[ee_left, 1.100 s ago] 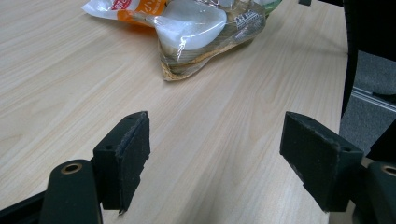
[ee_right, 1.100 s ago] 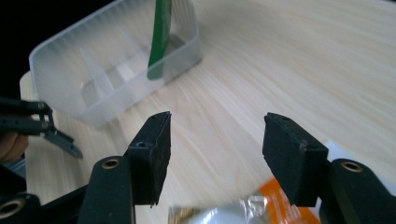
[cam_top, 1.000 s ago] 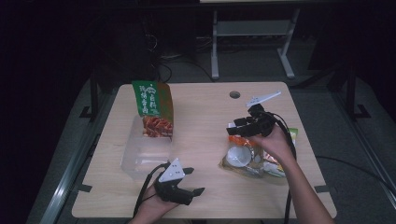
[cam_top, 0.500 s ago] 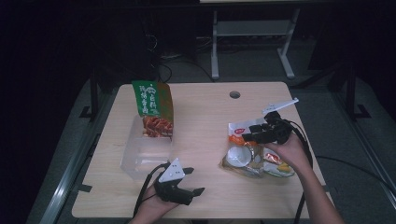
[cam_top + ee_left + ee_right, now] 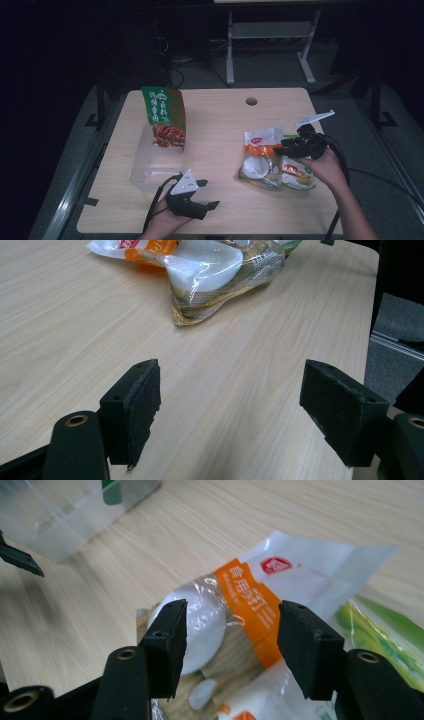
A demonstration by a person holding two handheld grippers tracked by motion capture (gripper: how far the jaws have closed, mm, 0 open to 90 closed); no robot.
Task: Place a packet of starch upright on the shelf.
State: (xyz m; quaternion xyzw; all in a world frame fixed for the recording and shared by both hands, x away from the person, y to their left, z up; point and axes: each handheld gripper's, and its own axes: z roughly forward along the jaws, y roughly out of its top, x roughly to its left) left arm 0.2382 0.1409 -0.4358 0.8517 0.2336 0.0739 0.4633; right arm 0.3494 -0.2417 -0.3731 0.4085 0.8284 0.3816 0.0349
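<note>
While unclenched, right gripper (image 5: 227,645) above orange-banded packet (image 5: 250,605) (table-bound).

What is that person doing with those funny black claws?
A person holds a gripper in each hand at a table. The right gripper hangs over a pile of food packets with its jaws open, straddling the clear packet with the orange band but not squeezing it yet. The left gripper rests near the table's front edge, jaws open on nothing. At the left stands a green snack bag in a clear tub.
</note>
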